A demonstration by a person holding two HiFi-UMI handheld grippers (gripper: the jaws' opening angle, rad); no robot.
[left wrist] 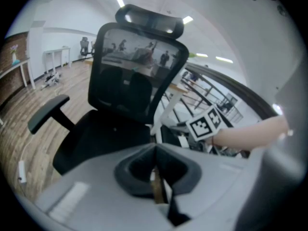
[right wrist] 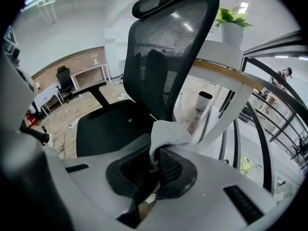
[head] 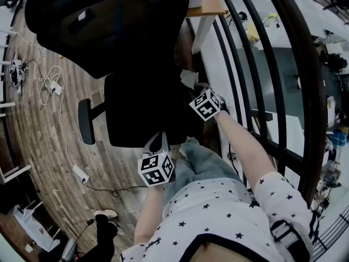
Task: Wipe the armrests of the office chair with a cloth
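Observation:
The black mesh office chair (head: 117, 31) stands in front of me, its seat (head: 139, 111) just ahead of my knees. Its left armrest (head: 85, 121) juts out at the seat's left, and shows again as the left armrest (left wrist: 48, 112) in the left gripper view. My right gripper (head: 199, 87) is at the seat's right side, shut on a white cloth (head: 189, 79). In the right gripper view the cloth (right wrist: 166, 134) bunches out from between the jaws, close to the backrest (right wrist: 168, 47). My left gripper (head: 158, 142) hovers at the seat's front edge, shut and empty. The right armrest is hidden.
White cables and a power strip (head: 80, 173) lie on the wooden floor left of the chair. A dark railing (head: 262, 91) runs along the right. A desk (head: 206, 4) with a potted plant (right wrist: 231, 28) stands just behind the chair's right side.

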